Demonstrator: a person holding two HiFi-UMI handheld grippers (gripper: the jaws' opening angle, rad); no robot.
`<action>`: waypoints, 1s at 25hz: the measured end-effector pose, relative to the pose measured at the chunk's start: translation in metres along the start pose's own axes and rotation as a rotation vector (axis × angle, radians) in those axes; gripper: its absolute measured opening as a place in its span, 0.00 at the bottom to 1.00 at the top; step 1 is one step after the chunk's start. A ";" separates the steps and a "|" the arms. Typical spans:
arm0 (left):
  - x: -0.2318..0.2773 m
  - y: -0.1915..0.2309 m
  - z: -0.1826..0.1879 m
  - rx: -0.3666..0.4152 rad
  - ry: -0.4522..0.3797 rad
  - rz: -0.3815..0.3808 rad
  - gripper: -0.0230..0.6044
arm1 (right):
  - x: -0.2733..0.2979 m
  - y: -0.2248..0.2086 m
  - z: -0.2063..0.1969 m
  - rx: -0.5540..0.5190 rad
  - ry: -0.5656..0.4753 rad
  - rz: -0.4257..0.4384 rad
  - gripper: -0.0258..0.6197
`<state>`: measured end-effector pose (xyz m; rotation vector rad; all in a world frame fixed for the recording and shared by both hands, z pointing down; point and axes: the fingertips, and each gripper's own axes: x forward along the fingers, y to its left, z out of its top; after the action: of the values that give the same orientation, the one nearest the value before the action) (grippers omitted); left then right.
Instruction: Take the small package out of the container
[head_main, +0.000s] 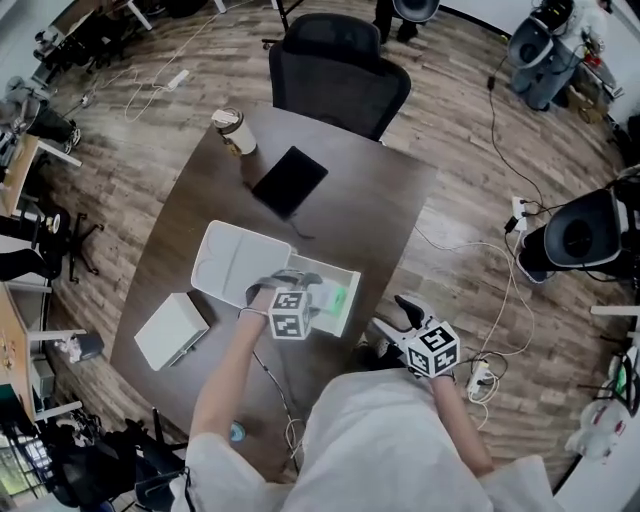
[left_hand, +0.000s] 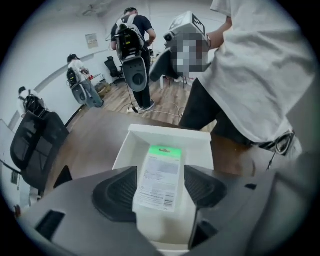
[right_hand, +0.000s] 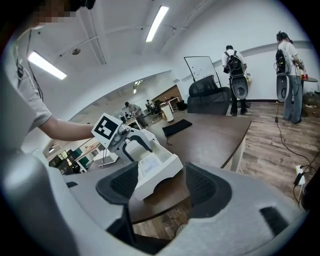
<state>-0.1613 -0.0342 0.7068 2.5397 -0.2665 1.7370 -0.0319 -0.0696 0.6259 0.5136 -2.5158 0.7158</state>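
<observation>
Brown tabletop (head_main: 380, 200) | flat white package (left_hand: 161, 167), green strip, in white box (left_hand: 170, 133) | left tongs (left_hand: 160, 192) wide astride it, right tongs (right_hand: 157, 187) wide, empty | label print (left_hand: 156, 192) too blurry to read

Shirt (head_main: 380, 440): white, loose, short-sleeved.
Left tongs (head_main: 300, 285): grey body, black ribbed pads, white cube (head_main: 288, 317) bearing black square markers.
Right tongs (head_main: 395, 318): identical build and markings.

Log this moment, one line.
left gripper: open, above small package in container | right gripper: open, empty | pickup: not yet done
</observation>
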 end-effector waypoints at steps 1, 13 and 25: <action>0.004 -0.001 -0.003 0.028 0.024 -0.010 0.48 | -0.001 -0.001 -0.002 0.004 0.003 -0.005 0.51; 0.033 -0.002 -0.016 0.099 0.123 -0.097 0.51 | -0.005 -0.003 -0.013 0.036 0.009 -0.016 0.50; 0.045 -0.001 -0.029 0.151 0.210 -0.153 0.52 | -0.011 -0.009 -0.022 0.052 0.029 -0.044 0.49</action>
<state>-0.1721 -0.0344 0.7598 2.3708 0.0697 2.0096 -0.0111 -0.0618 0.6397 0.5717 -2.4569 0.7683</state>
